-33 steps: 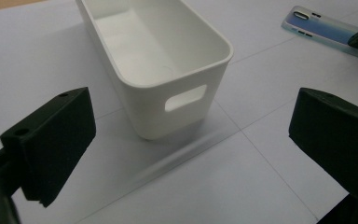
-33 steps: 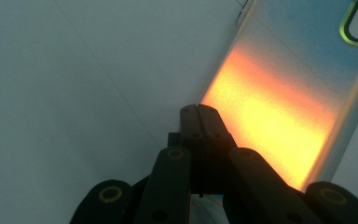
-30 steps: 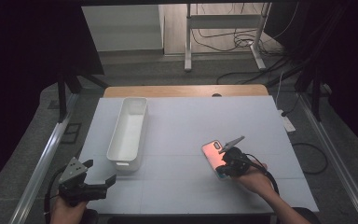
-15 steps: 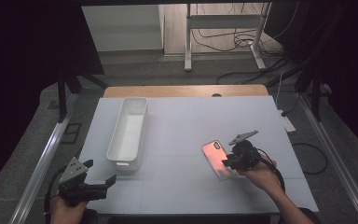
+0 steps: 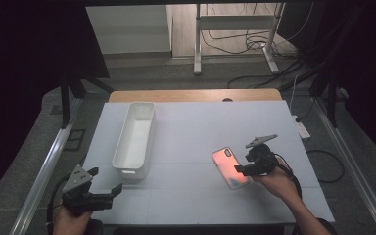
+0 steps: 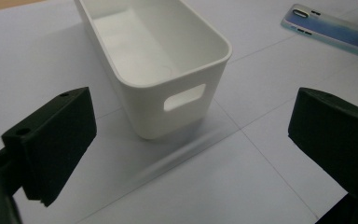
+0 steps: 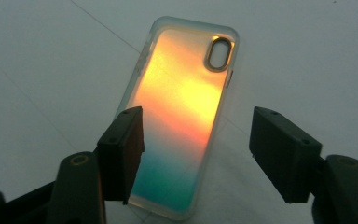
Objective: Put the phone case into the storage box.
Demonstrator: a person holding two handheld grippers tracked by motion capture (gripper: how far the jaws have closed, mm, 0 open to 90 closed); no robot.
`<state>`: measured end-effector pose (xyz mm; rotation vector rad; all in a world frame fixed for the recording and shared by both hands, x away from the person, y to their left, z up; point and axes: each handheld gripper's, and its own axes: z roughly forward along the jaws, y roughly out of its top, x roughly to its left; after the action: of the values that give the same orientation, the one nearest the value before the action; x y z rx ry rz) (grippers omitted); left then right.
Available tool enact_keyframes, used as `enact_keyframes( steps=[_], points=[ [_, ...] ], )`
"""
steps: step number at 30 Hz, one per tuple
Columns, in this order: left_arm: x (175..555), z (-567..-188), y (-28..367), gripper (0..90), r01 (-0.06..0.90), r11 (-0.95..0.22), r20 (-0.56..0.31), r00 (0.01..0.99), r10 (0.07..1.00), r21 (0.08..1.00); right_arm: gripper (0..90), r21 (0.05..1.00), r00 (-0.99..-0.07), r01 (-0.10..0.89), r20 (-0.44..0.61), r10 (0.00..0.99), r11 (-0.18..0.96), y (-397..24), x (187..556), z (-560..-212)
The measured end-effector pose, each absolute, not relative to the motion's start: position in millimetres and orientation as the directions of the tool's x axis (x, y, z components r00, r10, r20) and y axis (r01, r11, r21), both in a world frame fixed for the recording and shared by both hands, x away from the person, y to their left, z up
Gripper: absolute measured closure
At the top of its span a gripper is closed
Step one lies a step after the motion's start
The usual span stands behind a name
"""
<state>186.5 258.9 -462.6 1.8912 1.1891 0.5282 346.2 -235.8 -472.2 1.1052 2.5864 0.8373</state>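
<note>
We held the right gripper (image 7: 196,154) just above the phone case (image 7: 186,116), its jaws having just been opening, nothing gripped; the case lay flat on the table (image 5: 191,127) beneath them. Our left gripper (image 6: 191,154) stood wide, the white bin (image 6: 158,60) ahead.

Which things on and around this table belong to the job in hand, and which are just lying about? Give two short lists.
Belongs to the job:
- phone case, lying flat on the table
- right tool, open, just been opening above the case
- white bin, empty

Just about:
- left tool, open, holding nothing
- cables on the floor
- metal stand beyond the table
</note>
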Motion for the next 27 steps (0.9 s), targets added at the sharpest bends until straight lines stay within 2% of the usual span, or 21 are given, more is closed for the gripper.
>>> enact_keyframes(
  steps=[5,9,12,27],
  points=[
    [187,-463,259,1.8,0.537,-0.218,-0.072,0.467,0.881,0.815,15.3,0.599,-0.686,0.583,0.0,0.728,0.549,-238,348,-472],
    [187,-463,259,1.9,0.537,-0.22,-0.07,0.468,0.881,0.814,4.6,0.594,-0.65,0.614,0.008,0.76,0.519,-241,350,-476],
    [187,-463,259,1.9,0.537,-0.221,-0.07,0.468,0.881,0.814,0.0,0.584,-0.636,0.633,0.018,0.772,0.508,-243,353,-481],
    [187,-463,258,1.9,0.538,-0.225,-0.068,0.471,0.879,0.812,0.0,0.555,-0.653,0.643,0.039,0.756,0.527,-244,356,-496]
  ],
)
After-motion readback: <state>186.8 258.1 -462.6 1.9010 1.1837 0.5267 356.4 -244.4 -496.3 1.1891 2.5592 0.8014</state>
